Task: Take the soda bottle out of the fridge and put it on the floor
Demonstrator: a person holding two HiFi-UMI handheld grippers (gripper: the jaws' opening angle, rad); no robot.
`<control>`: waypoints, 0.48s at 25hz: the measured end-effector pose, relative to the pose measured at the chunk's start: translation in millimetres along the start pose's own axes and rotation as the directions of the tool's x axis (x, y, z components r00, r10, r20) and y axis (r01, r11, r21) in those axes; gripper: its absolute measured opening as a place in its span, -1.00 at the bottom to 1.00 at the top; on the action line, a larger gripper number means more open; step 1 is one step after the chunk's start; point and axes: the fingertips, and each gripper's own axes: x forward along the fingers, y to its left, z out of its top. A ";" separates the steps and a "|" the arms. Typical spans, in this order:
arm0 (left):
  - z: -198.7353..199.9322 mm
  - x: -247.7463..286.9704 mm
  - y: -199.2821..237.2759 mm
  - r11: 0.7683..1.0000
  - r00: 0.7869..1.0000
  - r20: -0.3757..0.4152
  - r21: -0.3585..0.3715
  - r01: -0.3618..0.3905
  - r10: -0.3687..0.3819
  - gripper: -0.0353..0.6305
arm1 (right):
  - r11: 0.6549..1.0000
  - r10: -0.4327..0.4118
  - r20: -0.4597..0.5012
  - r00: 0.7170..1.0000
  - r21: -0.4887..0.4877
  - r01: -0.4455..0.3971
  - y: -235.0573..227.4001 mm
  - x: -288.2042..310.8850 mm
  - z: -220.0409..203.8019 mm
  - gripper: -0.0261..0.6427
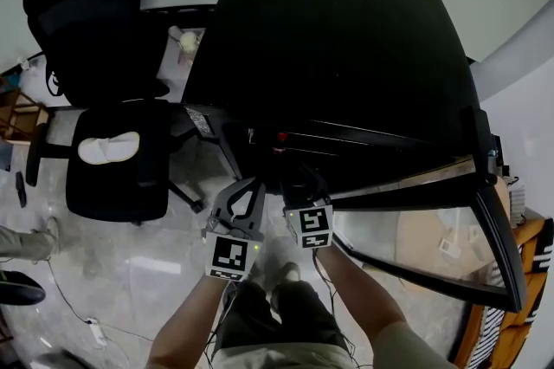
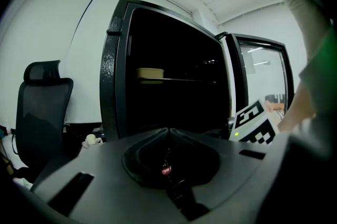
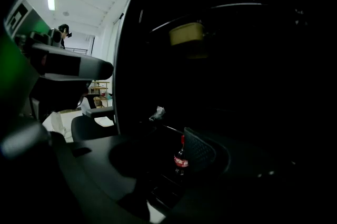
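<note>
The right gripper (image 3: pixel 172 153) is held with its jaws well apart. The soda bottle (image 3: pixel 180 159) is seen ahead between them, upright and apparently not yet clasped, low inside the fridge (image 1: pixel 346 55). The left gripper (image 2: pixel 168 132) is closed on nothing. The door (image 1: pixel 433 246) already stands open to the right. Grasping, lifting out and setting on the floor (image 1: pixel 156 263) remain to be done.

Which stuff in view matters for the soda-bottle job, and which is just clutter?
Job: red-capped soda bottle with red label; black fridge, glass door open; pale polished floor.
Clutter: black office chair; yellow tub on fridge shelf; small white figurine beside fridge.
</note>
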 end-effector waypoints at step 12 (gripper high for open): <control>-46.1 24.5 1.3 0.999 1.000 0.010 -0.029 0.025 -0.025 -0.86 | 0.999 -0.026 -0.005 1.000 -0.036 0.026 -10.1 66.2 -44.1 -0.46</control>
